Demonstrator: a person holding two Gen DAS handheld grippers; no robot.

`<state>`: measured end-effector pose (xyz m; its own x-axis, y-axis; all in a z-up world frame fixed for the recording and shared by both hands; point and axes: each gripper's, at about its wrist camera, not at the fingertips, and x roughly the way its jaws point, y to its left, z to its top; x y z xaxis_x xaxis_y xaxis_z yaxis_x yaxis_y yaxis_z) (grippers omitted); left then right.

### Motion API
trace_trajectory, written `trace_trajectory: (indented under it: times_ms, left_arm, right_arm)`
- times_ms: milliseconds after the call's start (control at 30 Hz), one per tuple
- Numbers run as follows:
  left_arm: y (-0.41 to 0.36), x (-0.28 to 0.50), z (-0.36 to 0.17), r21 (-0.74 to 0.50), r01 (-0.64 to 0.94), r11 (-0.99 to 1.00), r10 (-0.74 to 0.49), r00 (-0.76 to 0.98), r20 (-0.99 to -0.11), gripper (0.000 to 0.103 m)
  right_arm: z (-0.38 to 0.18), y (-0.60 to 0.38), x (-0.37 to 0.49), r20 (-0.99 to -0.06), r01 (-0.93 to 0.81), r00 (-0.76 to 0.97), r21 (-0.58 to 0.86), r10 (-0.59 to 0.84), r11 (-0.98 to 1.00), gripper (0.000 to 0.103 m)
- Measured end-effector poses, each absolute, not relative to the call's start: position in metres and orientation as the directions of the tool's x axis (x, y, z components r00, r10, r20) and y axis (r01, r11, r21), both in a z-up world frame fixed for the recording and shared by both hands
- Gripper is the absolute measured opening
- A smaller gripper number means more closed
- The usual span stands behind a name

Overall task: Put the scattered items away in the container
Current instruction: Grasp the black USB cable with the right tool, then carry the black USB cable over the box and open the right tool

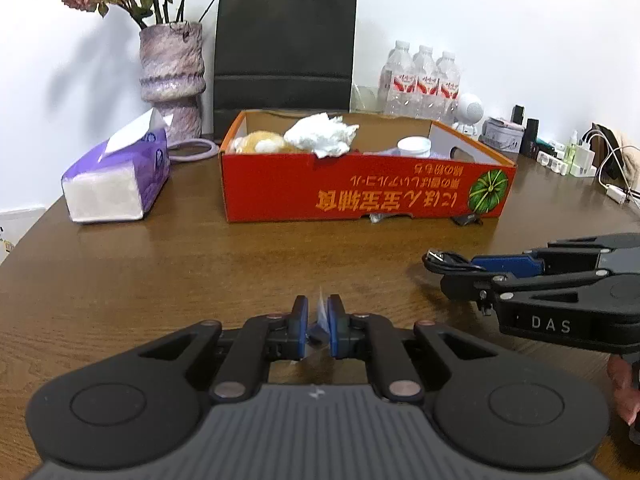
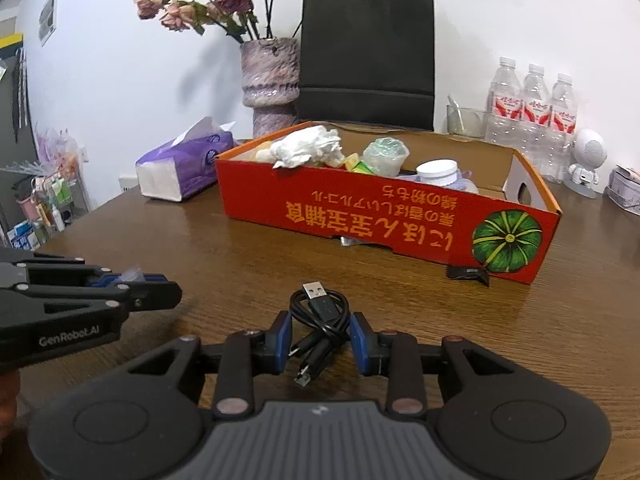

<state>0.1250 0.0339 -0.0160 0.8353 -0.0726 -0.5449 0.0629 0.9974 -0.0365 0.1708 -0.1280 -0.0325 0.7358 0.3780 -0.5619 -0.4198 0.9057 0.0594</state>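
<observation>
A red cardboard box (image 1: 280, 188) (image 2: 256, 192) stands on the brown table and holds a crumpled white tissue (image 1: 322, 134), a white jar (image 2: 437, 171) and other items. My left gripper (image 1: 318, 314) is low over the near table, shut on a small clear plastic scrap (image 1: 320, 308). In the right wrist view it (image 2: 158, 282) appears at the left edge with the scrap (image 2: 133, 275) sticking out. My right gripper (image 2: 320, 334) is shut on a coiled black USB cable (image 2: 318, 306), the plug pointing at the box. From the left wrist view it (image 1: 476, 270) holds the cable (image 1: 442, 259) just above the table.
A purple tissue pack (image 1: 116, 176) lies left of the box. Behind it stand a vase (image 1: 172, 76), a black paper bag (image 1: 284, 52) and water bottles (image 1: 424, 80). A small black item (image 2: 468, 272) lies at the box's front right corner. Chargers and cables (image 1: 588, 160) crowd the far right.
</observation>
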Motion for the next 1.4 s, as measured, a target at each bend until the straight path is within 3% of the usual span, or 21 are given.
trace_trajectory:
  times_ms: [233, 600, 800, 967, 1300, 1333, 1367, 1400]
  left_arm:
    - [0.027, 0.135, 0.003, -0.043, 0.075, 0.996, -0.086, 0.857, -0.508, 0.011]
    - [0.008, 0.199, 0.061, -0.093, 0.105, 0.99, -0.133, 0.914, -0.382, 0.011]
    - [0.005, 0.247, 0.069, -0.14, 0.094, 0.986, -0.139, 0.923, -0.359, 0.011]
    - [0.012, 0.293, 0.06, -0.181, 0.061, 0.982, -0.125, 0.923, -0.365, 0.011]
    - [0.025, 0.335, 0.043, -0.151, 0.017, 0.988, -0.079, 0.905, -0.419, 0.012]
    - [0.026, 0.337, 0.041, -0.153, 0.005, 0.988, -0.071, 0.902, -0.427, 0.015]
    - [0.027, 0.338, 0.04, -0.161, -0.012, 0.987, -0.06, 0.899, -0.434, 0.032]
    - [0.029, 0.338, 0.039, -0.169, -0.026, 0.985, -0.052, 0.896, -0.44, 0.049]
  right_arm:
    - [-0.023, -0.14, 0.174, -0.537, -0.402, 0.755, 0.071, 0.375, 0.913, 0.03]
    - [0.036, -0.166, 0.207, -0.397, -0.348, 0.848, 0.083, 0.351, 0.934, 0.03]
    - [0.054, -0.167, 0.249, -0.356, -0.338, 0.868, 0.084, 0.346, 0.937, 0.03]
    - [0.051, -0.164, 0.294, -0.365, -0.331, 0.868, 0.083, 0.337, 0.94, 0.03]
    - [0.024, -0.157, 0.346, -0.442, -0.312, 0.844, 0.06, 0.306, 0.948, 0.03]
    - [0.023, -0.157, 0.347, -0.448, -0.31, 0.841, 0.059, 0.303, 0.949, 0.03]
    - [0.022, -0.157, 0.349, -0.459, -0.307, 0.837, 0.057, 0.299, 0.95, 0.032]
    - [0.021, -0.157, 0.351, -0.466, -0.305, 0.834, 0.058, 0.296, 0.951, 0.049]
